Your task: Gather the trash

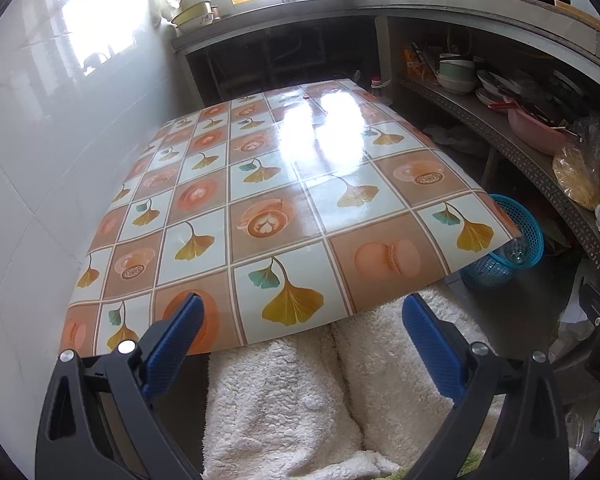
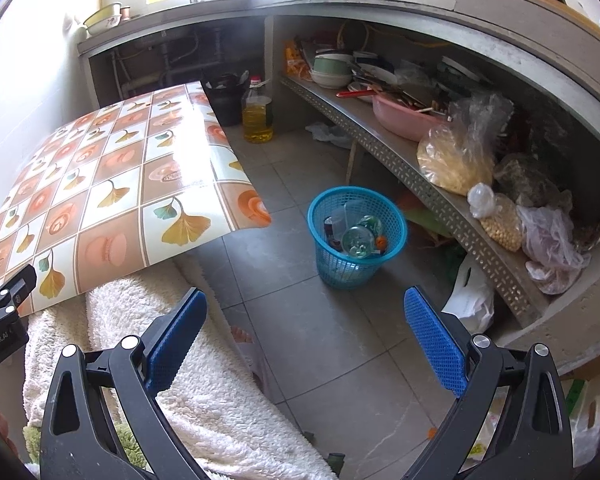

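A blue mesh trash basket [image 2: 356, 236] stands on the tiled floor right of the table; inside lie a clear plastic bottle [image 2: 357, 242], a cup and small wrappers. It also shows in the left wrist view [image 1: 508, 244], partly behind the table edge. My left gripper [image 1: 302, 328] is open and empty, held over the near edge of the table [image 1: 260, 184], whose patterned cloth bears no objects. My right gripper [image 2: 304, 320] is open and empty, above the floor short of the basket. The left gripper's black body shows at the right wrist view's left edge.
White fluffy fabric [image 2: 204, 384] lies under both grippers at the table's near edge. A cooking oil bottle [image 2: 257, 114] and a black bucket [image 2: 226, 98] stand on the floor beyond the table. A metal shelf [image 2: 440, 196] with bowls and plastic bags runs along the right. White wall on the left.
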A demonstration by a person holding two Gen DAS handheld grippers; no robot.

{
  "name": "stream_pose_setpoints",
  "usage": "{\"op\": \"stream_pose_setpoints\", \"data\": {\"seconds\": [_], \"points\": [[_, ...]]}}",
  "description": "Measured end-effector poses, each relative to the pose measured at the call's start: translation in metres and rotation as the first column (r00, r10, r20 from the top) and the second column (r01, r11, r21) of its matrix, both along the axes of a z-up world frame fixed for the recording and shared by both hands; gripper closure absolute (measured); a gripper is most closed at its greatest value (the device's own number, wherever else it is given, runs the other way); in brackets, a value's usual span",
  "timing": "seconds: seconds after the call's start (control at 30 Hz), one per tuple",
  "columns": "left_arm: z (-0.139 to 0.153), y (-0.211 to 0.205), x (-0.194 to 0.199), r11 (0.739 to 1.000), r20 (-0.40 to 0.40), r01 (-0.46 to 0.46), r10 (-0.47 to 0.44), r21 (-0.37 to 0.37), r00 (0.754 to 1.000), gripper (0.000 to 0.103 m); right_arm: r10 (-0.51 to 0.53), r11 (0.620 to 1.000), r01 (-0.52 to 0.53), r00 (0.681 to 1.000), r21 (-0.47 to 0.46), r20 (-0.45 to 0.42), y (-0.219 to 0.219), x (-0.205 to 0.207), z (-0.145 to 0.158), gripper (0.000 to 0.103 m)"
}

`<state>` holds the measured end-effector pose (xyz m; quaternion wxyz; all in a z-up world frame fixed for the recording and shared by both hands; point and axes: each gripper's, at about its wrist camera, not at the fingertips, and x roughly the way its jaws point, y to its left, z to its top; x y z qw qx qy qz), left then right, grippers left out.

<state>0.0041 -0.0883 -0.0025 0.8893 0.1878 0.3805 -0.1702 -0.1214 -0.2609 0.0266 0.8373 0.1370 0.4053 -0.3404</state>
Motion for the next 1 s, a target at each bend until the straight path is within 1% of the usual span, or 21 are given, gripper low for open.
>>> {"op": "stream_pose_setpoints", "data": {"seconds": [1.0], "points": [[-0.0006,0.0018,-0.001,1.0,-0.009,0.002,-0.002,-0.004,1.0,0.006,0.009,1.0,-0.009,1.0,-0.007,0.0,0.0012,0.0004,0.0011,0.008]]}}
